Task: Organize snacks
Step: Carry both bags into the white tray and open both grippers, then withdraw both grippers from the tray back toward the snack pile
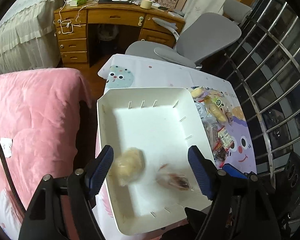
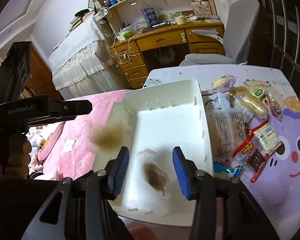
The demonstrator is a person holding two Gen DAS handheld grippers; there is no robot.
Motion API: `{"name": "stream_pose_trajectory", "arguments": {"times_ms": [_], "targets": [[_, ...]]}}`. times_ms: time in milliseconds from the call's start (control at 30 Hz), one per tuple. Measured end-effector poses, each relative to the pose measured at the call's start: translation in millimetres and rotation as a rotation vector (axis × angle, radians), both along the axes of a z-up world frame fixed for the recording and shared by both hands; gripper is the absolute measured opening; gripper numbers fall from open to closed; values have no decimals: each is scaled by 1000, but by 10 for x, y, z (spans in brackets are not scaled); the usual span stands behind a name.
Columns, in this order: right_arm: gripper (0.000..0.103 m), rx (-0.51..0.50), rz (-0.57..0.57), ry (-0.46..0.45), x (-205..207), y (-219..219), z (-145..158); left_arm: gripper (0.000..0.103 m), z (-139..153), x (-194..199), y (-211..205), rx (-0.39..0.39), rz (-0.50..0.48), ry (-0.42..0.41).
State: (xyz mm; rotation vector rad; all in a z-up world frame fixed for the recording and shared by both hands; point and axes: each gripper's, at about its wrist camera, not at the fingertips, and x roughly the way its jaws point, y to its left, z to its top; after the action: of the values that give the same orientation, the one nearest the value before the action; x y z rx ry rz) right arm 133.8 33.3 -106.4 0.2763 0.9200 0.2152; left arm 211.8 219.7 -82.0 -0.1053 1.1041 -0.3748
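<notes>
A white bin (image 1: 146, 98) (image 2: 162, 86) stands on the table's left part. A blurred round pale bun (image 1: 130, 165) (image 2: 108, 136) is just below my open left gripper (image 1: 151, 170), over the bin's near left corner. A blurred brown wrapped snack (image 1: 175, 180) (image 2: 156, 175) is at the bin's near floor, between the fingers of my open right gripper (image 2: 150, 173). A pile of snack packets (image 2: 246, 124) (image 1: 216, 120) lies on the table right of the bin. The left gripper's body (image 2: 40, 110) shows at the left of the right wrist view.
A pink bed (image 1: 30, 120) lies left of the table. A grey chair (image 1: 200, 40) and a wooden desk (image 1: 114, 18) stand behind it. A metal window grille (image 1: 280, 80) runs along the right. The tablecloth (image 2: 280, 150) has a purple cartoon face.
</notes>
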Motion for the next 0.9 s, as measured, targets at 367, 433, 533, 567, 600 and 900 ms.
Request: {"name": "stream_pose_trajectory", "arguments": {"times_ms": [367,433,533,567,600,900], "targets": [[46,-10,-104,52,-183,-254,-60,81,-45,-175,-393,68,-74,-53],[46,-9,-122,75,-226,-324,-98,81,-63,-230,-466,61,-89,-58],[46,-11,-157,106,-324,-440,-133,81,-100,-291,-554,45,-105,-45],[46,-14,-173,114,-358,-485,-147,81,-118,-317,-591,40,-108,-40],[46,-18,-192,121,-398,-537,-157,81,-135,-339,-625,36,-111,-36],[50,-38,-307,175,-659,-894,-251,81,-231,-504,-909,-1,-123,-4]]}}
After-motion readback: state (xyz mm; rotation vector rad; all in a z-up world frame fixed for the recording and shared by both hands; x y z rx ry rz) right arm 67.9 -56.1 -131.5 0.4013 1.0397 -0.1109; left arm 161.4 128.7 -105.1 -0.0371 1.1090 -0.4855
